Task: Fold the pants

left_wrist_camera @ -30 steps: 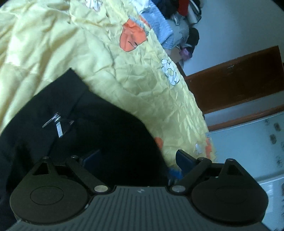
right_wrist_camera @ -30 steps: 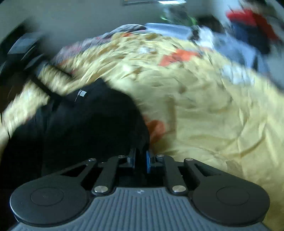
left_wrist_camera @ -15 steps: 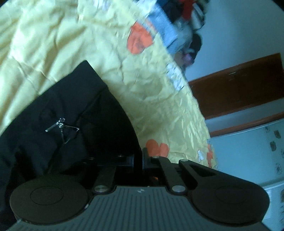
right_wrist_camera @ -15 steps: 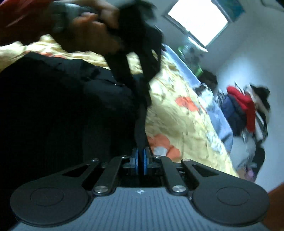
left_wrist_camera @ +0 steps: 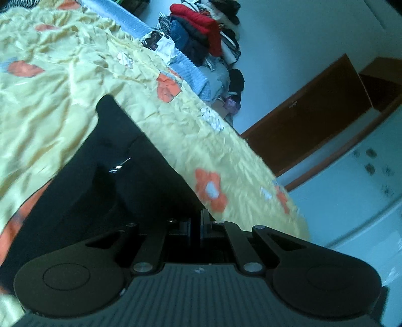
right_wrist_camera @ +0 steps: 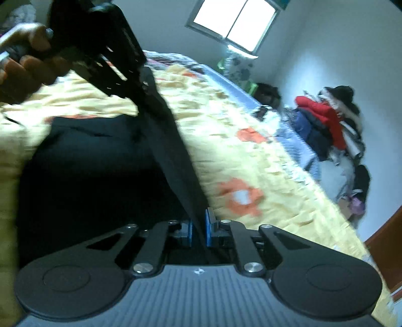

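Note:
Black pants [left_wrist_camera: 120, 206] lie on the yellow bedspread [left_wrist_camera: 62, 83], with a small metal zip pull [left_wrist_camera: 120, 164] showing. My left gripper [left_wrist_camera: 197, 223] is shut on the pants' near edge. In the right wrist view the pants [right_wrist_camera: 95, 176] fill the left half. My right gripper [right_wrist_camera: 198, 231] is shut on their edge, its blue pads [right_wrist_camera: 208, 230] pressing the cloth. A taut strip of black cloth runs from there up to the left gripper [right_wrist_camera: 148, 83], which a hand [right_wrist_camera: 25, 65] holds at the upper left.
The bed's right edge drops off close to both grippers. A pile of clothes [left_wrist_camera: 208, 32] [right_wrist_camera: 331, 125] is heaped past the bed against the white wall. There is a brown wooden door [left_wrist_camera: 314, 108] to the right and a window [right_wrist_camera: 238, 22] at the far end.
The left gripper went from open to shut on the pants' edge, then pulled it across. The right gripper swung round with its hold, and the cloth between them drew taut.

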Available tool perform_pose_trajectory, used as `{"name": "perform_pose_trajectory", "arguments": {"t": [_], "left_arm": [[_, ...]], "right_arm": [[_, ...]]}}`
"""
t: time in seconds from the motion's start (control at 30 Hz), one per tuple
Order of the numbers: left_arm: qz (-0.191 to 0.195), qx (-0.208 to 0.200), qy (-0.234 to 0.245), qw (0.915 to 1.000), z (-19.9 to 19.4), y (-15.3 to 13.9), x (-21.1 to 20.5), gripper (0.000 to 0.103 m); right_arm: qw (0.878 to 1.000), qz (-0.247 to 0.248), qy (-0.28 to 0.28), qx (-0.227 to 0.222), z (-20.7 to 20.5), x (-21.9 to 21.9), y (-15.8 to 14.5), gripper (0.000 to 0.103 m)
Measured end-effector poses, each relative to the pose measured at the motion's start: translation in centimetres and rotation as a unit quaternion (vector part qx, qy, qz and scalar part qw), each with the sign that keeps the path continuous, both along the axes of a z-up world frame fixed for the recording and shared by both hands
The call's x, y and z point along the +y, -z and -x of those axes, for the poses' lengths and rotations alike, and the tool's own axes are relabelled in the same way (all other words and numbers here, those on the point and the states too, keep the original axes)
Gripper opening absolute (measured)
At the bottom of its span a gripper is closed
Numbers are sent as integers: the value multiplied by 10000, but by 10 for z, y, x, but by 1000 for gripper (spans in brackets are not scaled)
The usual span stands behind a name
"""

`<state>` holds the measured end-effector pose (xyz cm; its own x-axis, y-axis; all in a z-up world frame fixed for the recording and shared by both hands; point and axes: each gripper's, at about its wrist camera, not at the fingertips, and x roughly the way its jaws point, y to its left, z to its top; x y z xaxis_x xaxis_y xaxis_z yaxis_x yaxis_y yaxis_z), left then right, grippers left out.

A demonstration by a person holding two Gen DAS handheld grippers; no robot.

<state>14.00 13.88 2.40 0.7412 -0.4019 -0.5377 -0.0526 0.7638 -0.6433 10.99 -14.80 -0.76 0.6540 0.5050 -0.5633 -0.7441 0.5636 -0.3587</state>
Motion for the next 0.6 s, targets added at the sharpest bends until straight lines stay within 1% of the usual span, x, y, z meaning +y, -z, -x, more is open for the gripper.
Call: {"name": "perform_pose_trajectory", "arguments": {"t": [0.1, 0.2, 0.27, 0.33, 0.43, 0.5, 0.57, 0.6], "left_arm": [[-176, 133, 30, 9998, 30, 9, 1, 5], [-231, 414, 46, 9989, 47, 26, 3, 5], [-166, 636, 20, 9978, 54, 37, 5, 5], [-202, 639, 50, 9977, 61, 39, 4, 5], [-350, 508, 39, 9981, 67, 35, 2, 5], [-330, 450, 20, 9984, 70, 35, 2, 5], [-302, 370, -10, 9989, 71, 34, 1, 5], [-259, 334, -40, 9991, 70, 34, 2, 5]], "right_arm": [[9990, -76, -240, 370, 45, 1, -1, 9], [9978, 83, -399, 528, 80, 4, 5, 9], [9971, 133, -362, 656, 91, 5, 13, 9], [9963, 59, -317, 796, 91, 4, 17, 9], [9966, 97, -270, 772, 98, 4, 19, 9], [9970, 69, -235, 736, 97, 4, 18, 9], [9985, 148, -74, 519, 99, 4, 20, 10], [9986, 276, -2, 442, 96, 7, 22, 13]]}}
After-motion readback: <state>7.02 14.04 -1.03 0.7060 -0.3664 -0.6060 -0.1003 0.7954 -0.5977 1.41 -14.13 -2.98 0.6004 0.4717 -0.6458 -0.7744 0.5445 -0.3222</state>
